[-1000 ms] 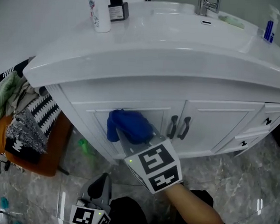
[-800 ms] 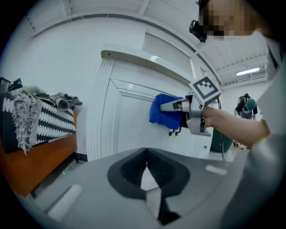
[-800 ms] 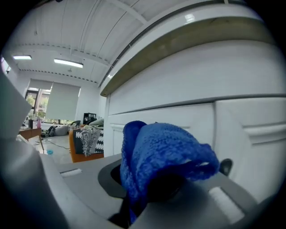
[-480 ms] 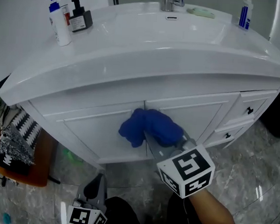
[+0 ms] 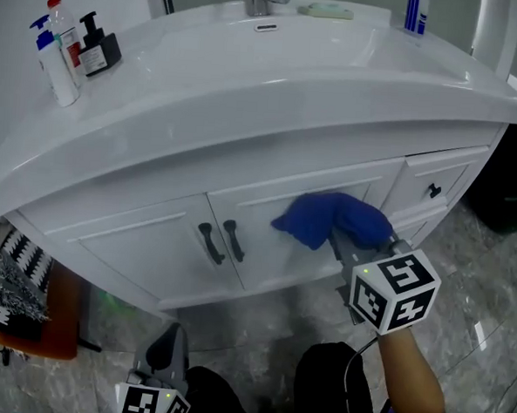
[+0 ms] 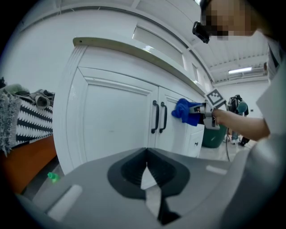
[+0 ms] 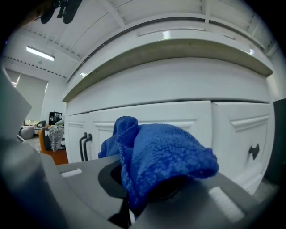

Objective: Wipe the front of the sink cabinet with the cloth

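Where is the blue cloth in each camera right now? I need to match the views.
Head view: blue cloth right of centre, to the right of the black door handles.
Left gripper view: small, right of centre, just right of those handles.
Right gripper view: low centre, large, clamped in the jaws; handles at far left.
Shared landmark: the black door handles.

Head view above, claw views low, all facing cabinet [image 5: 138,242]

Cloth [image 7: 165,156] covers where the right gripper [image 7: 130,211] fingers meet; left gripper [image 5: 166,348] cut off at bottom edge
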Action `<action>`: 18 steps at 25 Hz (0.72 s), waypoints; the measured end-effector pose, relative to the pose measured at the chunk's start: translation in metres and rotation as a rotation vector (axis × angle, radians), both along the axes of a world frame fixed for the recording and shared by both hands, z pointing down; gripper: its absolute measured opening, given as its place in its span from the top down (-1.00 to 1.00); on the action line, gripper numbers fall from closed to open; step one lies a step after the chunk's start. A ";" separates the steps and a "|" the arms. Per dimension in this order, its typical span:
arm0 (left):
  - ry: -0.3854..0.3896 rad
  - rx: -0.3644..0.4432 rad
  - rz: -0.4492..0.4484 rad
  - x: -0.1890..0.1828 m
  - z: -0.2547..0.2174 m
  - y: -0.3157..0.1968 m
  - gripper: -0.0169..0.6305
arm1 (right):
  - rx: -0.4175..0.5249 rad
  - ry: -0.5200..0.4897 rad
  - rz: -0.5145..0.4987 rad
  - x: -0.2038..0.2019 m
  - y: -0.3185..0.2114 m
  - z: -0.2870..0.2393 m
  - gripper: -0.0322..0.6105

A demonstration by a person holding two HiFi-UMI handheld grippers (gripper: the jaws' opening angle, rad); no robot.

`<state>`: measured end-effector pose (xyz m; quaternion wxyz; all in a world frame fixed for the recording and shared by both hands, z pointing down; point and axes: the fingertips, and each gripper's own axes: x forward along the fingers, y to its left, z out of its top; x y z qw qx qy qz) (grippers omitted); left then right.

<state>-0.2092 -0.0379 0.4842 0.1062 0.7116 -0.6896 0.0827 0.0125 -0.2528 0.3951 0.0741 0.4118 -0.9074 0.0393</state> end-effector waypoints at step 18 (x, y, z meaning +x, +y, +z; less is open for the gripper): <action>-0.017 -0.010 -0.001 0.004 0.003 -0.009 0.92 | -0.133 0.074 0.132 0.047 -0.023 0.086 0.80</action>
